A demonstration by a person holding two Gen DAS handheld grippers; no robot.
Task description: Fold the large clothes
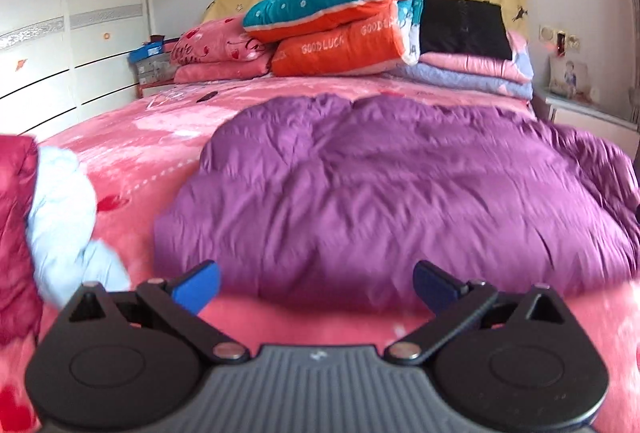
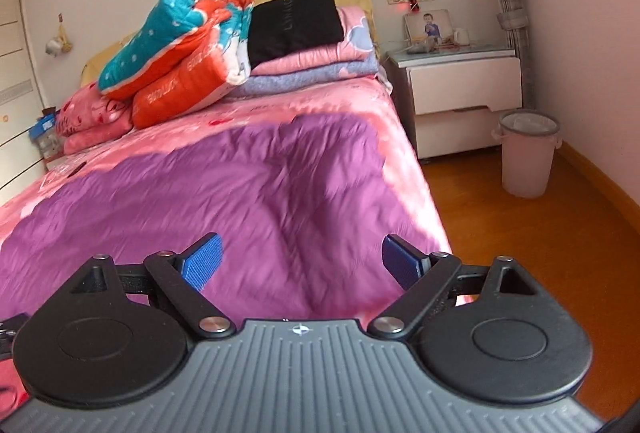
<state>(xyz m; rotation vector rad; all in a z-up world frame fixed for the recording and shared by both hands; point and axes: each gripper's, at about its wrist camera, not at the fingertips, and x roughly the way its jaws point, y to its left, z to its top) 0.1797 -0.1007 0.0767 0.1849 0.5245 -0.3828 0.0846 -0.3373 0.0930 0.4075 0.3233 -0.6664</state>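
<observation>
A large purple padded garment (image 1: 384, 185) lies spread flat on the pink bedspread (image 1: 160, 137). It also shows in the right wrist view (image 2: 224, 201), reaching the bed's right edge. My left gripper (image 1: 316, 287) is open and empty, just above the garment's near hem. My right gripper (image 2: 302, 265) is open and empty, above the garment's near right part. Both have blue pads (image 1: 200, 285).
Folded quilts (image 1: 344, 21) and pillows are stacked at the headboard. A red garment (image 1: 16, 233) and a light blue one (image 1: 64, 217) lie at the bed's left. A white nightstand (image 2: 464, 93) and a pink bin (image 2: 526, 157) stand right of the bed on the wood floor.
</observation>
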